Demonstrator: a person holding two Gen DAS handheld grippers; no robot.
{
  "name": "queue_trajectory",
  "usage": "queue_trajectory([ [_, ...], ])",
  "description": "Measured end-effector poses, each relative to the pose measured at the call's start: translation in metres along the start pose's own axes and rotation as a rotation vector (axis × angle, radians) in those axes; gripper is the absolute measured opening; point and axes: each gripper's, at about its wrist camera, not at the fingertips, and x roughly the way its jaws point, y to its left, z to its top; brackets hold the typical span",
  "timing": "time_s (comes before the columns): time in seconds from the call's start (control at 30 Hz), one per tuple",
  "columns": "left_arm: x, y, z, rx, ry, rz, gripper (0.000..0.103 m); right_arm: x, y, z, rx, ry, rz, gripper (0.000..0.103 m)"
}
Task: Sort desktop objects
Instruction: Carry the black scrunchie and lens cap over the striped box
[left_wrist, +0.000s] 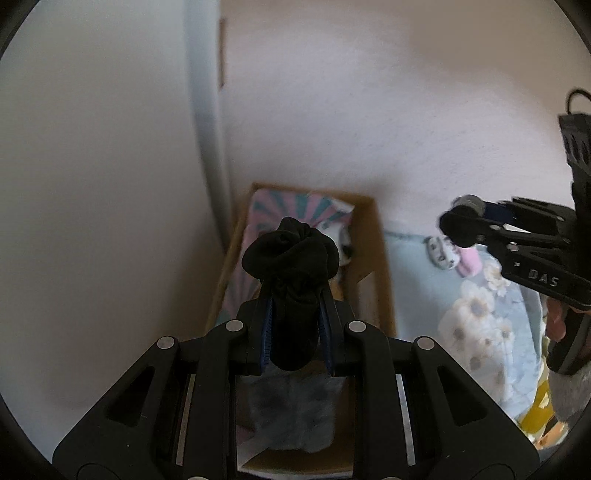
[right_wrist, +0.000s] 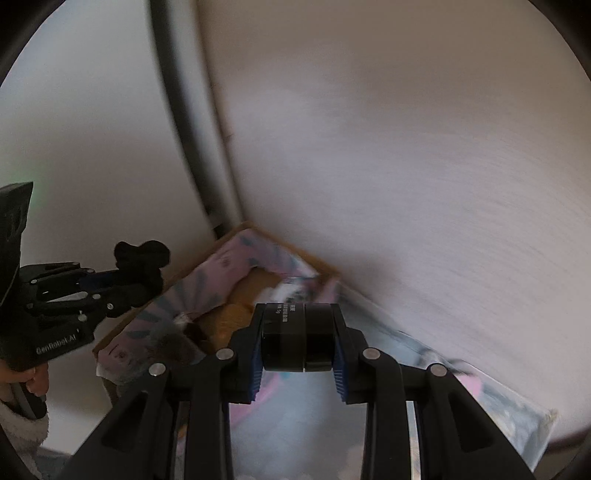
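A cardboard box (left_wrist: 373, 254), lined with pink patterned cloth (left_wrist: 266, 206), is seen below and ahead of both tongs. Left tongs (left_wrist: 295, 317) are clamped on a bunched black sock (left_wrist: 291, 258), held above the box. Right tongs (right_wrist: 300, 339) are clamped on a small dark cylinder (right_wrist: 295, 332), held over the box's near edge.
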Motion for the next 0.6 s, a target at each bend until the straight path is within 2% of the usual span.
queue_trajectory([
  [0.13,0.010,0.011,-0.013,-0.031,0.030,-0.002,0.019,0.035,0.027,0.007,-0.068,0.066,0.049,0.028],
  [0.27,0.017,0.016,-0.026,-0.052,0.050,-0.013,0.019,0.065,0.045,0.013,-0.119,0.112,0.053,0.028],
  [0.6,0.026,0.014,-0.033,-0.054,0.071,-0.028,0.019,0.092,0.065,0.009,-0.167,0.165,0.084,0.028],
])
